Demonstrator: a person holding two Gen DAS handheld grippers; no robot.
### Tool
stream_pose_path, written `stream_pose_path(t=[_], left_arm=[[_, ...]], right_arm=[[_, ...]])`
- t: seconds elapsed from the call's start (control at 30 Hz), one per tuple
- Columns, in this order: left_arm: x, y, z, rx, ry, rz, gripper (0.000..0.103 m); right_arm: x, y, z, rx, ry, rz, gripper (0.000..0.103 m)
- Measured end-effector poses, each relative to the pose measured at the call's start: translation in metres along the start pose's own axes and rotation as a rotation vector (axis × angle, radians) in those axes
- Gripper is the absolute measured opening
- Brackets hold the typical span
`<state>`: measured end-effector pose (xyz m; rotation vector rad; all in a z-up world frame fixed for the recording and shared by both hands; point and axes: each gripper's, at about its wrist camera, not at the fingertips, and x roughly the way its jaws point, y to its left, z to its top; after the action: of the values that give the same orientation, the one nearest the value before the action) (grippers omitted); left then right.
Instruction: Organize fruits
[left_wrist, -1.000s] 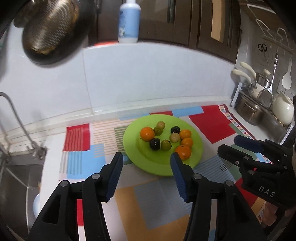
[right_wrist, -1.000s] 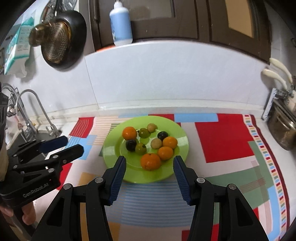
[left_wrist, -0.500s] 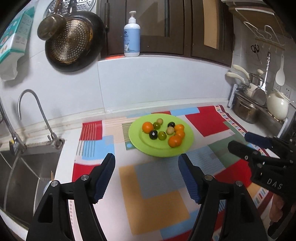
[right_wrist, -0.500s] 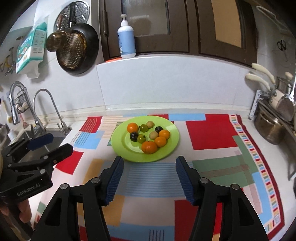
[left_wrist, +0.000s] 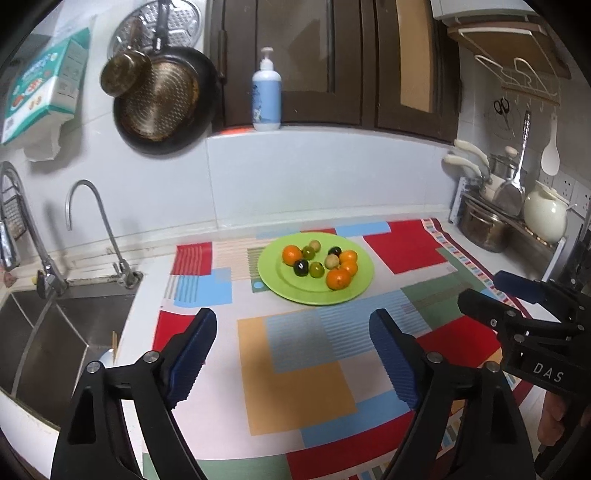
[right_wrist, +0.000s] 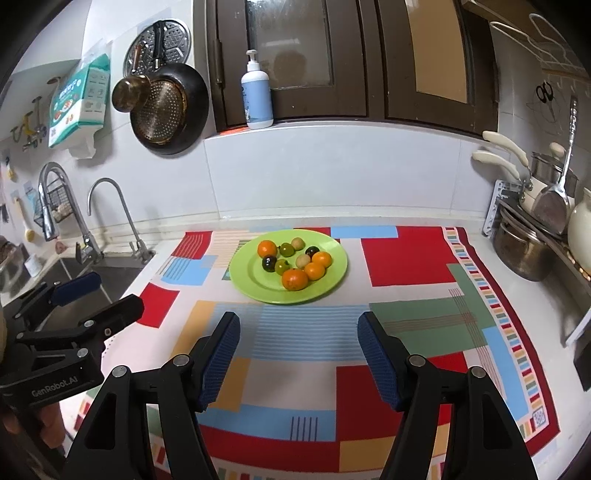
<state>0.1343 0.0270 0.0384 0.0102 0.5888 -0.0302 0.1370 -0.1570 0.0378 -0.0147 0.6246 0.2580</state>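
A lime-green plate (left_wrist: 354, 291) (right_wrist: 332, 280) sits on the patchwork mat and holds several small fruits: oranges (left_wrist: 338, 278) (right_wrist: 294, 279), green ones (left_wrist: 316, 269) (right_wrist: 282, 266) and dark ones (left_wrist: 300, 267) (right_wrist: 269, 263). My left gripper (left_wrist: 291, 332) hovers well short of the plate over the mat, its jaws opening with nothing between them. My right gripper (right_wrist: 298, 332) also hangs back from the plate, its jaws opening and empty. Each gripper shows at the edge of the other's view, the right gripper (left_wrist: 491, 290) on the right and the left gripper (right_wrist: 114, 295) on the left.
A steel sink (left_wrist: 48, 332) with taps (left_wrist: 92, 225) lies left of the mat. Pots (left_wrist: 484, 229), a kettle (left_wrist: 545, 218) and hanging utensils crowd the right end. A pan (left_wrist: 162, 99) hangs on the wall, and a lotion bottle (left_wrist: 266, 96) stands on the ledge.
Both grippers have pulled back from the plate and risen a little, so the plate looks smaller and farther. Both pairs of jaws have spread wider.
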Motion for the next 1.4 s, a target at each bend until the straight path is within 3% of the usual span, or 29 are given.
stream_pose_path(t=[0.4, 1.4], left_arm=[[-0.019, 0.0, 0.0, -0.004, -0.04, 0.041, 0.093], [-0.033, 0.007, -0.008, -0.008, -0.055, 0.022, 0.097]], right_arm=[[-0.014, 0.002, 0.0, -0.022, -0.026, 0.01, 0.067], [-0.024, 0.007, -0.007, -0.027, -0.025, 0.016, 0.067]])
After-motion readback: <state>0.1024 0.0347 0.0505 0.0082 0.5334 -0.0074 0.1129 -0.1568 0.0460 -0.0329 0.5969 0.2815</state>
